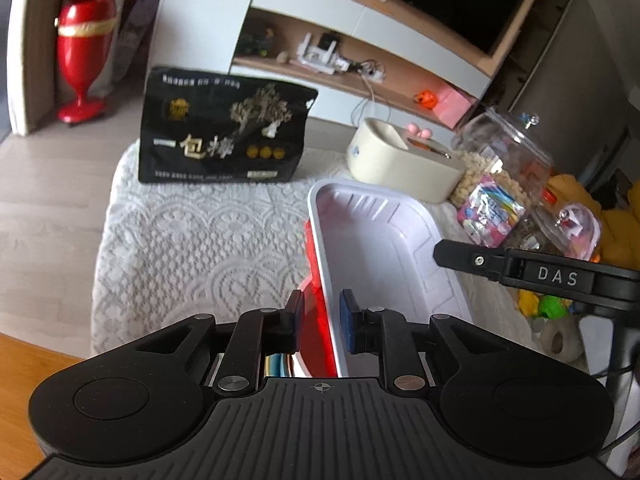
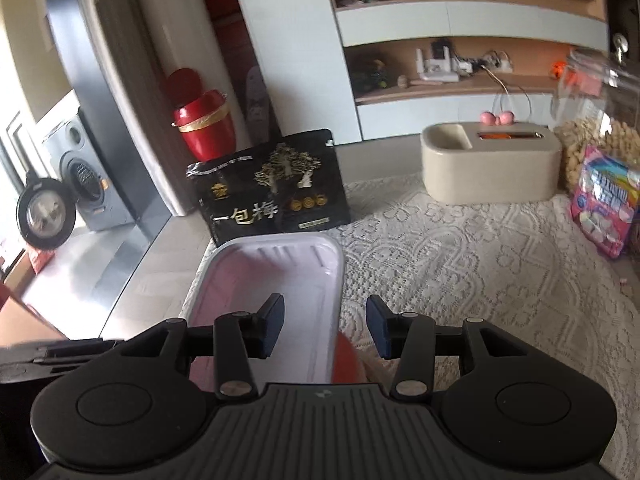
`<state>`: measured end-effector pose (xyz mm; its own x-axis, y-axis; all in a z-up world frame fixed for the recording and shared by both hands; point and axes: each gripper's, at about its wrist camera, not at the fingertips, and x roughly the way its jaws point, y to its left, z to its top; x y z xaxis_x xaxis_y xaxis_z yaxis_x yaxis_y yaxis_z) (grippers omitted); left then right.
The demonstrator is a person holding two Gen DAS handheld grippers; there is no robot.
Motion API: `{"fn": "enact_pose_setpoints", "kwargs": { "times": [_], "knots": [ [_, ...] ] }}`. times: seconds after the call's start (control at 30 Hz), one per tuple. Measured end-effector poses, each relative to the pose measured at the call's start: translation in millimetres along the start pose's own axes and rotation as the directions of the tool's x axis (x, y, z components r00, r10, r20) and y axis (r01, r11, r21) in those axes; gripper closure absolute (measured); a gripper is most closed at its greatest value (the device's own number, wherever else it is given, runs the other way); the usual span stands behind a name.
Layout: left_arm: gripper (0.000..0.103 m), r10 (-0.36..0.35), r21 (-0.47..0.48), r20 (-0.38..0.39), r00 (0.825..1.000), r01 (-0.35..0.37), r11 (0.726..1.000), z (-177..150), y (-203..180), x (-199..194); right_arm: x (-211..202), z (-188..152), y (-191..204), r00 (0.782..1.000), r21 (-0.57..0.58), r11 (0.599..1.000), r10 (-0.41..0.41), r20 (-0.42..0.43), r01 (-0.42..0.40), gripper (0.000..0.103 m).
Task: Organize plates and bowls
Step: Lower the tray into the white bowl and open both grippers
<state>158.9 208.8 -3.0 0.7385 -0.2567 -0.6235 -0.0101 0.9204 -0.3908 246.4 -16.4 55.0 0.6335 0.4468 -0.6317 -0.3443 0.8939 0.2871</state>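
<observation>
Lace-covered table (image 2: 460, 264): left gripper (image 1: 320, 320) clamps white tray (image 1: 380, 248) w/ red dish (image 1: 316, 320); right gripper (image 2: 325, 326) open, empty (stacking underway, placement pending).

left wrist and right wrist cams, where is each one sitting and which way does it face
Left wrist: sits on the left gripper, looking forward along its jaws across the lace tablecloth toward the black snack bag; its jaws are shut on the white tray and red dish rims, and the right gripper's finger enters from the right.
Right wrist: sits on the right gripper, facing the same way; its jaws are open astride the tray's right rim.
Shared: white tray, black snack bag, cream box, tablecloth, shelving.
</observation>
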Motion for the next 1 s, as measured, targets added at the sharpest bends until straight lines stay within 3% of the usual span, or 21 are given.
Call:
{"fn": "enact_pose_setpoints", "kwargs": {
  "times": [0.2,0.4,0.6,0.87,1.0],
  "knots": [
    [0.08,-0.031,-0.014,-0.017,0.999,0.03,0.999,6,-5,13,27,-2,-4,0.994,0.078,0.994,0.078,-0.078,-0.072,0.055],
    [0.08,-0.049,0.047,0.062,0.997,0.046,0.998,10,-11,-6,8,7,4,0.995,0.038,0.994,0.098,0.002,-0.098,0.055],
    [0.08,-0.027,0.021,-0.025,0.999,0.028,0.999,1,-5,4,0,-3,9,0.993,0.003,0.994,0.113,-0.02,-0.113,0.055],
    [0.08,0.006,0.038,-0.029,1.0,-0.005,0.999,-16,-12,-8,-6,-25,18,0.998,-0.068,0.996,0.064,-0.02,-0.065,0.054],
    [0.08,0.048,0.035,0.002,0.999,-0.048,0.998,-17,-14,-16,-12,-27,20,0.999,-0.107,0.993,-0.049,0.016,0.05,0.054]
  ]
}}
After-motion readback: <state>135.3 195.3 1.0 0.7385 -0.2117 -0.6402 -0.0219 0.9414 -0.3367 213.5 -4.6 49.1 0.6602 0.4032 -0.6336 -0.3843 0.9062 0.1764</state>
